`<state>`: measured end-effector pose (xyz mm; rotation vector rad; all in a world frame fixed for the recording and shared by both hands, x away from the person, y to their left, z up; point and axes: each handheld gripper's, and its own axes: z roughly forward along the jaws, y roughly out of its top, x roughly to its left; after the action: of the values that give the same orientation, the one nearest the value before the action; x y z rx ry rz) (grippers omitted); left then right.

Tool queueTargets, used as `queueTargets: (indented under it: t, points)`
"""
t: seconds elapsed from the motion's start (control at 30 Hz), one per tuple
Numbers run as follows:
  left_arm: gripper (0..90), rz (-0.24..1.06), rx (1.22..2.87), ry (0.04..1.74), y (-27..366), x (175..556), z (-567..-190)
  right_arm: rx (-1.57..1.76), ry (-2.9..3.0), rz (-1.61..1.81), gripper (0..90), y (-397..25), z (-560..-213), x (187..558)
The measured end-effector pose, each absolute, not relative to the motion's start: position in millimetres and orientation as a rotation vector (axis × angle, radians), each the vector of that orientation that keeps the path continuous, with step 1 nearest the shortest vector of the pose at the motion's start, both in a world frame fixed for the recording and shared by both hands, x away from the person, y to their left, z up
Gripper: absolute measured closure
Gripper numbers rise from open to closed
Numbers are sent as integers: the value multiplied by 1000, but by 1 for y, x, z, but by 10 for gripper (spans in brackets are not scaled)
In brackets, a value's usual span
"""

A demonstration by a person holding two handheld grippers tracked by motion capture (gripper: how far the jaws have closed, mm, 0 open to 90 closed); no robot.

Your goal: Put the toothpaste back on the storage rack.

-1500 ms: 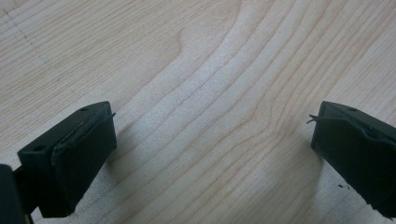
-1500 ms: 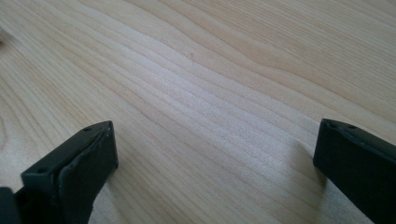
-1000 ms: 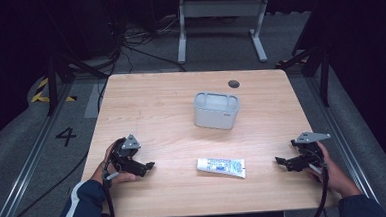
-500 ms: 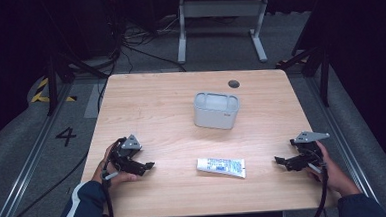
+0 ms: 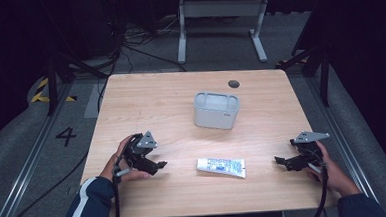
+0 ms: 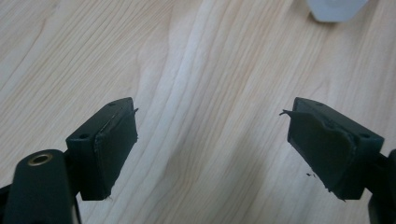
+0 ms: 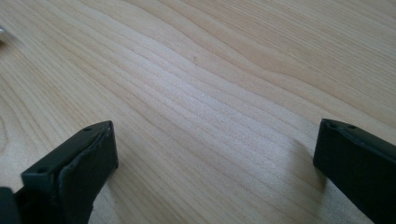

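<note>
**Waiting at the table's near edge, both grippers spread and empty**

Comparing this moment with the two pictures from the second before, almost nothing had changed: the left gripper (image 5: pixel 156 165) sat at the same spot near the front left, the right gripper (image 5: pixel 283 162) had shifted only a hair near the front right, and the tube (image 5: pixel 220 167) and the grey bin (image 5: pixel 216 110) lay exactly where they had been. For the work, that read as a pause before the first reach; no grasp had begun, and the likely job, getting the tube into the bin, looked wholly undone.

From the table's (image 5: pixel 130 101) middle, the tube lay flat toward 6 o'clock, between the two grippers and apart from both. The bin stood upright just off centre toward 12 o'clock, well apart from the tube.

The left gripper pointed toward 3 o'clock, at the tube. In the left gripper view its jaws stood widely spread, with bare wood between the pads (image 6: pixel 112 149) and nothing touched; a pale corner, probably the tube's cap end, showed at the top edge (image 6: pixel 334 9).

The right gripper pointed toward 9 o'clock, also at the tube. In the right gripper view its jaws were just as wide, the pads (image 7: pixel 79 172) hovering low over plain wood, holding nothing.

Either hand seemed placed to close in on the tube.
</note>
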<state>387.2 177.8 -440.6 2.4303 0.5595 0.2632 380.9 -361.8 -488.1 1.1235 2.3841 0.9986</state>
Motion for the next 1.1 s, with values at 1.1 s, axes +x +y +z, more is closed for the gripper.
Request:
queueTargets:
  t: [1.1]
  points:
    - [172, 190, 2687, 123, 47, 388, -417, 1126, 2382, 998, 0, -362, -488, 381]
